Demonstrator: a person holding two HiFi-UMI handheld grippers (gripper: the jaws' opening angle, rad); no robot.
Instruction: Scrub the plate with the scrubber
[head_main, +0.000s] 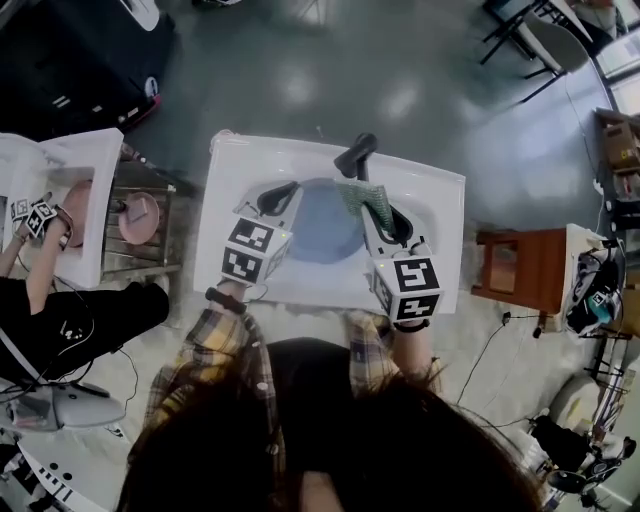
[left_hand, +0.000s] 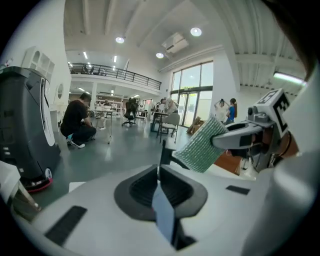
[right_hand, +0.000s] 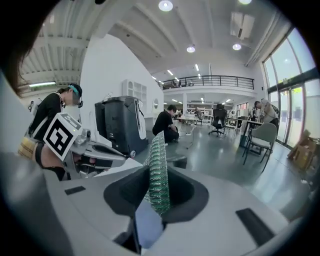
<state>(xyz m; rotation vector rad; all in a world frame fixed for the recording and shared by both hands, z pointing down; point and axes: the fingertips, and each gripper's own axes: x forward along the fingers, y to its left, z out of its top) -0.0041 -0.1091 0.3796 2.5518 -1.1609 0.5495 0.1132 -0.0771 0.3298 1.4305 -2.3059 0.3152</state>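
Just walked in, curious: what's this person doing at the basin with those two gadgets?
A person is at a white sink with a gripper in each hand. The right gripper is clamped on a green scrubber, held over the far right edge of a blue plate in the sink. The left gripper is shut, at the plate's left rim. Whether scrubber and plate touch cannot be told.

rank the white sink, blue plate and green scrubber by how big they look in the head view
1. white sink, by far the largest
2. blue plate, fills much of the basin
3. green scrubber, clearly smallest, though part of it is hidden
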